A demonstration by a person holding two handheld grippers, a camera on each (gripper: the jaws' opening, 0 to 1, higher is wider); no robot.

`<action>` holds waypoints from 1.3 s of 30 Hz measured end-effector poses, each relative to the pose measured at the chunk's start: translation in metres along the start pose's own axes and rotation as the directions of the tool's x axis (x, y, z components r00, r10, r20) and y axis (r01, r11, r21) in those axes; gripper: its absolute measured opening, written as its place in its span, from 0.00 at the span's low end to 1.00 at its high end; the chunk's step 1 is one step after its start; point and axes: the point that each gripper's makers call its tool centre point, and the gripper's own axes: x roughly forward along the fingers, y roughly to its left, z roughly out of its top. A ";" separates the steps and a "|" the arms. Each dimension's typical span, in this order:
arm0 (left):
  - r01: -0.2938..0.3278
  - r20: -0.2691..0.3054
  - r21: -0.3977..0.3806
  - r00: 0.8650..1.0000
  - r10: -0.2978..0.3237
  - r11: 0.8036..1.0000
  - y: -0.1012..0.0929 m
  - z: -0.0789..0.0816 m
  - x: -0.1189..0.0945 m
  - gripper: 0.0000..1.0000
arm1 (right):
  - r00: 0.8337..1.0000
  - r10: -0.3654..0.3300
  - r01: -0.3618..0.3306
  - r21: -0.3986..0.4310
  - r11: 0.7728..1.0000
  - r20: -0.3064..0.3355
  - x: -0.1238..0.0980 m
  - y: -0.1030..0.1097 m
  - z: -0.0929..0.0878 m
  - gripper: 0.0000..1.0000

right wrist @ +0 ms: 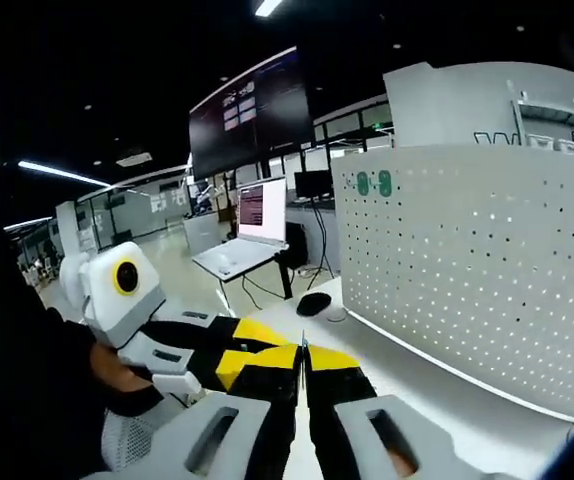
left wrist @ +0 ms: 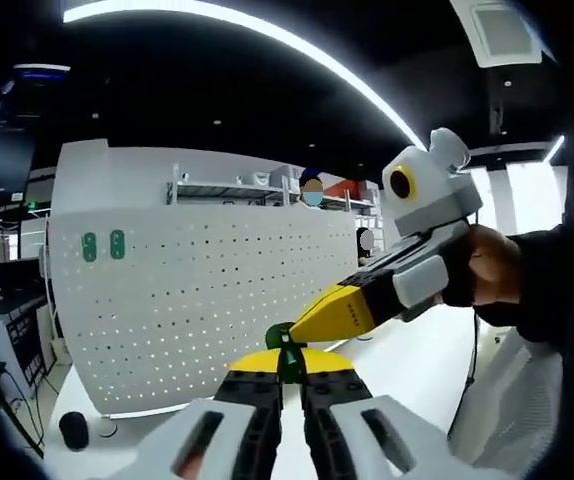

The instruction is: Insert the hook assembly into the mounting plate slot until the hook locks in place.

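Big open workshop with long strip lights on a dark ceiling, and a white worktop running along a tall white pegboard. Up near the pegboard's top left corner are two small green hooks already mounted side by side. At the near left end of the board a dark puck-shaped thing sits on the worktop.

In the left gripper view, the left tool has its yellow-tipped jaws clenched on a small green hook piece, held up in front of the pegboard and well apart from it. The right tool comes in from the right with a person's hand on it, its yellow tip touching or just beside the same green piece.

In the right gripper view, the right tool's jaws look clenched together, with only a thin sliver between them; can't tell what's pinched in there. Far behind, a big wall screen and a smaller monitor show text, too small to read.
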 end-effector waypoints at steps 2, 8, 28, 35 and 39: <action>0.001 -0.002 0.001 1.000 -0.001 1.000 0.000 0.000 0.000 0.05 | 1.000 0.000 0.000 0.002 1.000 -0.001 0.000 0.000 0.000 0.00; -0.001 -0.002 0.001 1.000 0.001 1.000 0.000 0.000 -0.001 0.03 | 1.000 -0.002 0.002 -0.002 1.000 -0.001 0.000 0.001 -0.001 0.00; -0.034 -0.017 -0.001 0.999 0.034 0.999 0.011 0.003 -0.001 0.03 | 0.995 -0.066 0.072 -0.080 0.994 0.074 -0.010 -0.013 0.009 0.21; -0.057 -0.012 0.010 0.998 0.057 0.998 0.020 0.009 0.000 0.03 | 0.988 -0.119 0.129 -0.104 0.986 0.097 -0.015 -0.024 0.010 0.37; -0.071 -0.006 0.015 0.997 0.071 0.997 0.025 0.014 0.000 0.03 | 0.984 -0.144 0.154 -0.098 0.983 0.105 -0.019 -0.030 0.009 0.43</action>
